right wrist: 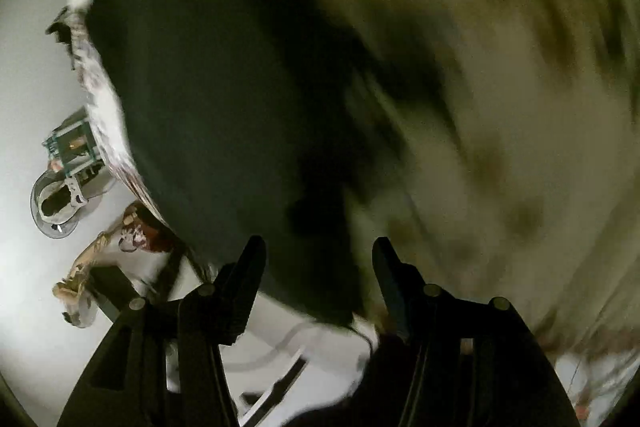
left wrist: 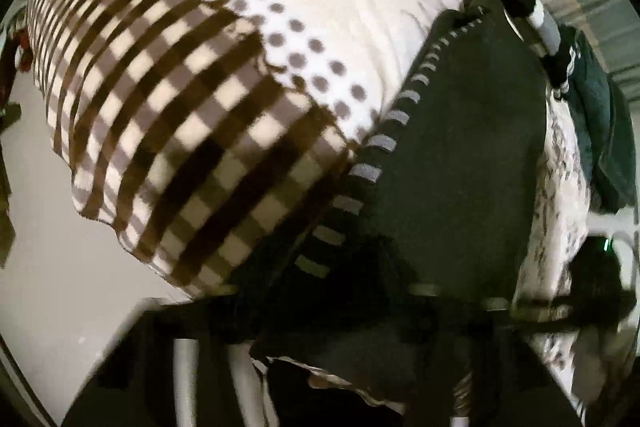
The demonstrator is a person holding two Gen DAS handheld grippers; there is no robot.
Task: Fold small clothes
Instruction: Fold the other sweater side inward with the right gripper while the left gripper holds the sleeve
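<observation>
The dark garment, trimmed with a striped band, lies on a patterned bed cover near the bed's edge. The left tongs are clamped on the dark garment's near edge. The right tongs stand wide apart and hold nothing, with the dark garment directly ahead; this view is blurred.

Bedspread motion-blurred, left gripper buried under dark garment
</observation>
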